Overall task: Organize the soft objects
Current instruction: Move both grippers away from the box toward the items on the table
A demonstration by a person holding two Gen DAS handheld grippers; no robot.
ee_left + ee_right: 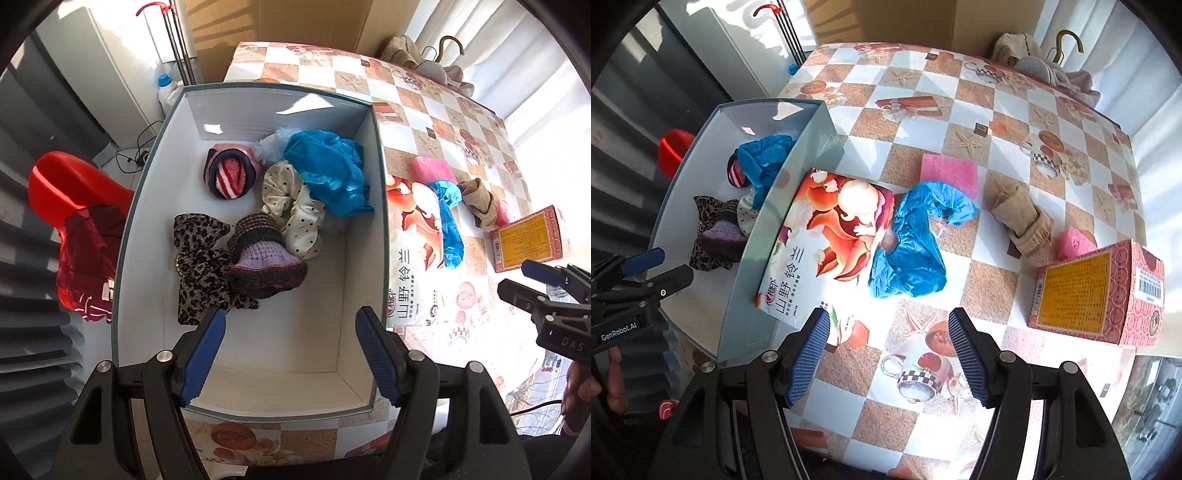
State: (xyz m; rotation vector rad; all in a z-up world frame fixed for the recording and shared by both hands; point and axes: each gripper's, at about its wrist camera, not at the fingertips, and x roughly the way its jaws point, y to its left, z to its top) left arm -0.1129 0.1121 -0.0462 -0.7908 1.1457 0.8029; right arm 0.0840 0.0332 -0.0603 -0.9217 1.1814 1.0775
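Observation:
A grey-rimmed white box [155,162] [738,295] holds several soft items: a striped red knit piece [231,173], a blue crumpled cover [328,170], a dotted cream scrunchie [295,218], a leopard bow [201,258] and a purple knit hat [264,262]. My left gripper [290,354] hangs open over the box's near end, nothing between its pads. On the table lie another blue cover [916,240], a pink sponge [949,171], beige socks [1023,218] and a small pink piece [1075,242]. My right gripper [888,354] is open above the tablecloth, empty.
A tissue pack [820,254] lies against the box's right wall. A red patterned carton [1097,295] stands at the table's right. A red chair with a dark red cloth [85,229] is left of the box. Clothes and a hanger [1049,62] sit at the far table edge.

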